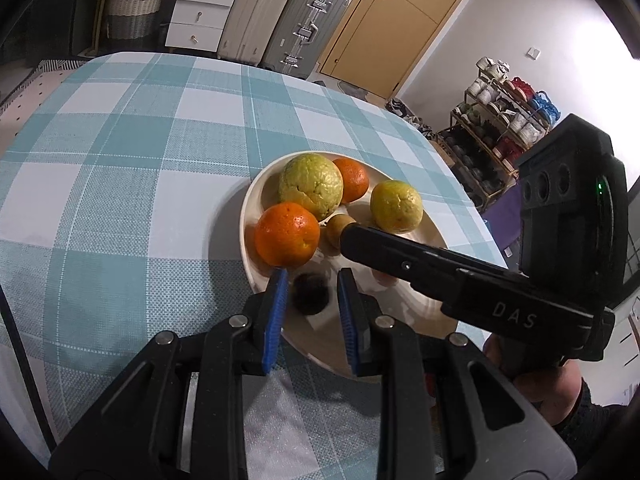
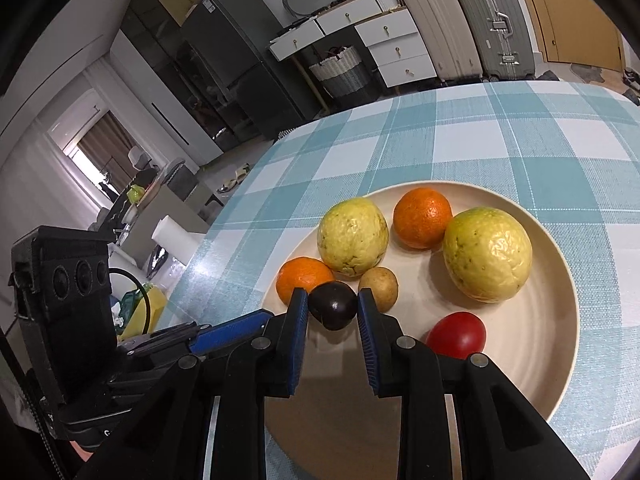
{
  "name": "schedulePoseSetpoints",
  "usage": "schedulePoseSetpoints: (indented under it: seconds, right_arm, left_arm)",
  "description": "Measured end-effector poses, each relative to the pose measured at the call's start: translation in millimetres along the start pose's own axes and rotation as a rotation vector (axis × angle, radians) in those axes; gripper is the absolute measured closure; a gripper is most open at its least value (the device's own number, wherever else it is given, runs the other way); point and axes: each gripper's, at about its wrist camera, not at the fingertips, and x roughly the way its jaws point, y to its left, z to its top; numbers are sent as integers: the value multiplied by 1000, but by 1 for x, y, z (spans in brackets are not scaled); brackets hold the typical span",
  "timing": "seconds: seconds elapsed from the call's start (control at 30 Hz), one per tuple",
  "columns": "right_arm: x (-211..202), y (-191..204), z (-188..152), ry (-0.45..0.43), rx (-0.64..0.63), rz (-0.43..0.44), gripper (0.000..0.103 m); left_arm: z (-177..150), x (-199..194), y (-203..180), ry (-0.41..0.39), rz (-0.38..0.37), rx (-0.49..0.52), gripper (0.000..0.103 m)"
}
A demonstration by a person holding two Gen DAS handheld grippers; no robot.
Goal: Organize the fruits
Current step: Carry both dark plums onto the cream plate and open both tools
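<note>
Presently, left wrist view: cream plate (image 1: 256,200) near the right edge of a checked-cloth table (image 1: 120,140). On it, two yellow-green fruits (image 1: 311,186), two oranges (image 1: 287,234), a small tan fruit (image 1: 334,230) and a blurred dark round fruit (image 1: 310,294) at the plate's near rim. Left gripper (image 1: 312,280) hovers over that rim, blue-padded fingers (image 1: 276,312) drawn in to their narrowest, the dark fruit showing beyond the gap, nothing clamped. Right gripper's black body crosses over the plate from the right.

Right wrist view: same plate (image 2: 560,280), also holding a red tomato (image 2: 456,334) at its near side. Right gripper (image 2: 333,308) at its narrowest; the dark fruit (image 2: 333,312) sits just ahead of its tips, whether touched cannot be told. Left gripper's blue-edged finger (image 2: 230,330) lies at the plate's left rim
</note>
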Motion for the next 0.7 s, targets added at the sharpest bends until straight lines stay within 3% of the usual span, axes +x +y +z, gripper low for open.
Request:
schedulePoseSetpoints:
  seconds: [0.07,0.2,0.3,0.43,0.57,0.7]
  right_arm:
    - [2,-1,1,4,3,-4,76]
    - [-7,-1,0,-29,3,-6,51]
    - [-16,0,2,-56,2,-2,51]
    - [-28,0,2,-74,1,-12,50]
    - [-43,-1,-1,-105,8,-27,38]
    - [-60,-1,-5,-137,18,-37,36]
  left_arm:
    - [0,1,-1,10,-2,0,81]
    - [-1,-1,-6,25,-3,10,79]
    - [-2,-5,-11,21,3,19,78]
    - [-4,-13,-21,13,7,40,63]
    - [-6,-26,-30,-9,26,56,55]
    - [-10,-40,-39,-32,49,67,47]
